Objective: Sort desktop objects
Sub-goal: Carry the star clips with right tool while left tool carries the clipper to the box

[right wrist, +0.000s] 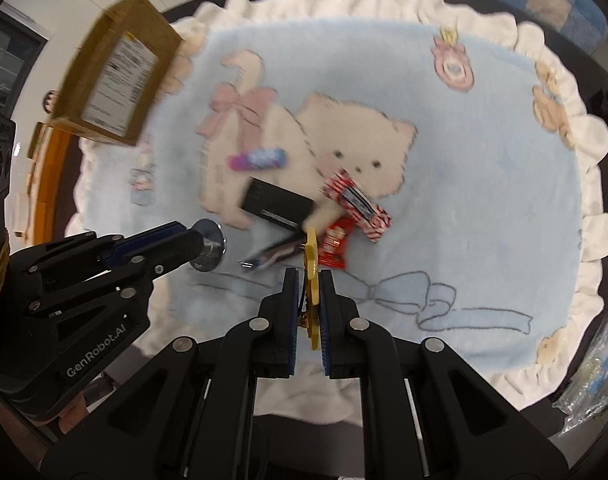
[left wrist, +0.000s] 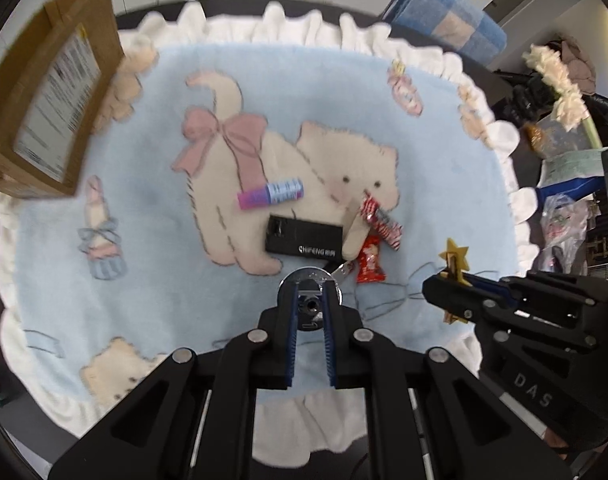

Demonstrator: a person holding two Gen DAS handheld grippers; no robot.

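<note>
Box point(left wrist: 48, 108) at far left on the mat point(left wrist: 144, 280), likely the bin. Left hand-held gripper point(left wrist: 309, 300) clamped on a chrome knob point(left wrist: 309, 280), clear of the mat; right hand-held gripper point(right wrist: 308, 280) pinching a star clip point(right wrist: 312, 276). Carry both over the loose pile, keep squeeze firm, release only above the box.

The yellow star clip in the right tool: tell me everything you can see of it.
The yellow star clip is a flat, wood-like peg topped with a gold five-pointed star. The right tool is shut on its body, so it stands edge-on between the blue pads in the right wrist view, star end pointing forward. It is lifted clear of the blue cat blanket, near the red candy wrappers, not visibly touching them.
</note>
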